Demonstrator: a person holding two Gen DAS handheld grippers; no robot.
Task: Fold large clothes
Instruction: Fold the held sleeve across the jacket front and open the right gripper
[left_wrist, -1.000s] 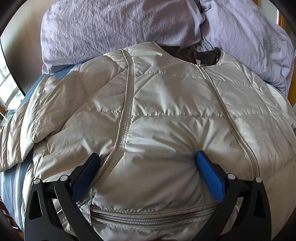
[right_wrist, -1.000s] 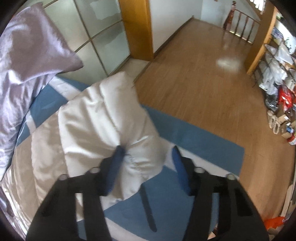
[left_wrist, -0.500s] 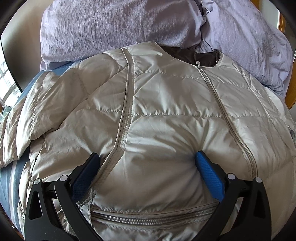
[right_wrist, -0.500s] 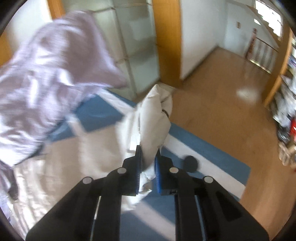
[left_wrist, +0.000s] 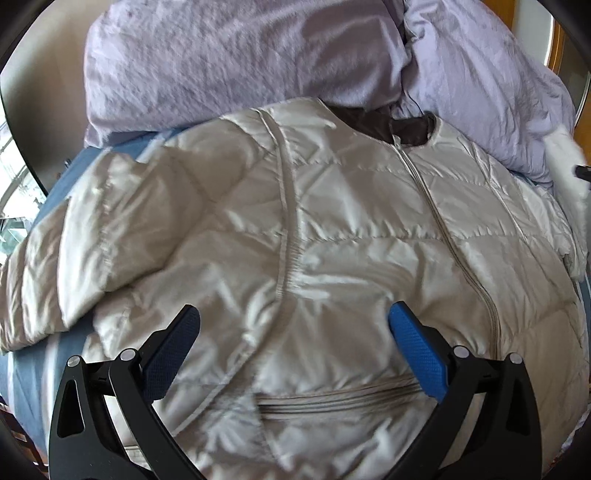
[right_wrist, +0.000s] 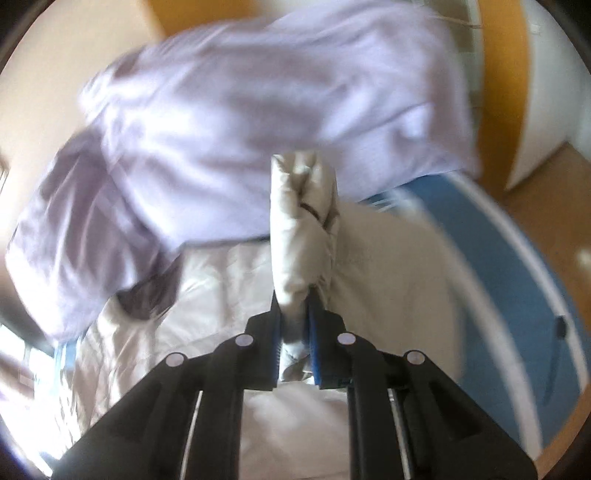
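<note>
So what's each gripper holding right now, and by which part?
The right gripper is shut on the jacket sleeve's cuff end. The left gripper is open over the jacket's front, holding nothing.

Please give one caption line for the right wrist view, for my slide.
Right tool shut on the sleeve end of a cream puffer jacket, lifted before a lilac duvet.

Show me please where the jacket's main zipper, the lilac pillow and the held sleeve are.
main zipper (left_wrist: 436, 206): left wrist view, middle of its run down the front.
lilac pillow (left_wrist: 229, 55): left wrist view, centre of its cover.
sleeve (right_wrist: 299, 229): right wrist view, bunched part above the right gripper (right_wrist: 295, 332).
</note>
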